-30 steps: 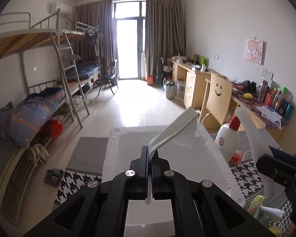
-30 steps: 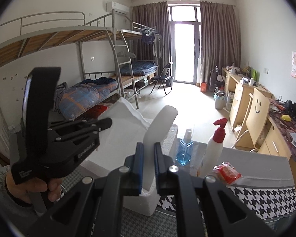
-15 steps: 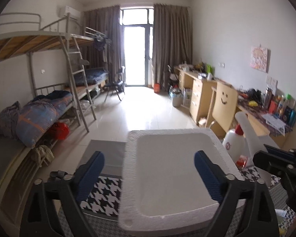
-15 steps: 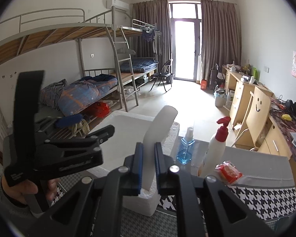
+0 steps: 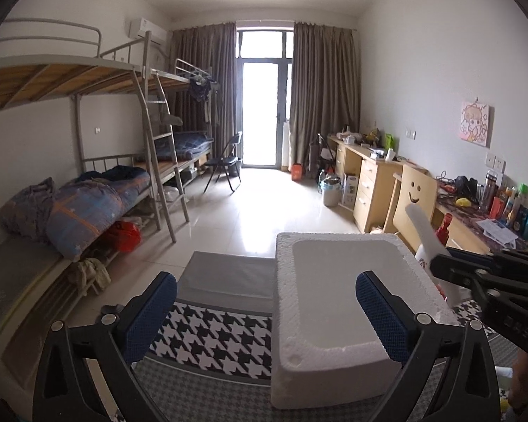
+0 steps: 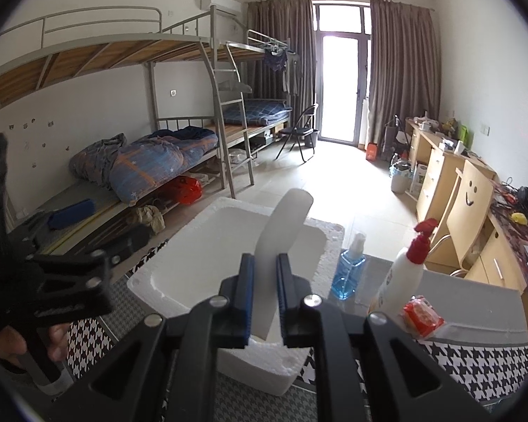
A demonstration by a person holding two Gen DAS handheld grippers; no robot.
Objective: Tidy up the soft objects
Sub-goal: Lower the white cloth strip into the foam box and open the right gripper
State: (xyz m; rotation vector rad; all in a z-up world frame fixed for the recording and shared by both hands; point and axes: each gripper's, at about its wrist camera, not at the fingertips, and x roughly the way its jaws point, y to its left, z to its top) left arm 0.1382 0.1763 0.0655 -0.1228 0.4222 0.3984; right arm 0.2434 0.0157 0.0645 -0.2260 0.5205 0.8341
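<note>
Above, a white foam strip [image 6: 281, 242] is being clenched by the right gripper [image 6: 264, 295]. Nothing is being held by the left gripper [image 5: 264, 313], its jaws still being opened wide before the foam box [image 5: 334, 362].

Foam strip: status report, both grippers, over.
Left gripper opening, empty. Right gripper shut on foam strip, above foam box. Nothing in the way.

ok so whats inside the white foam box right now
The foam box shows only its bare white floor and inner walls in both views; nothing lies in it. The white foam strip in the right gripper covers a slice of the interior, and the near wall hides that corner.
</note>
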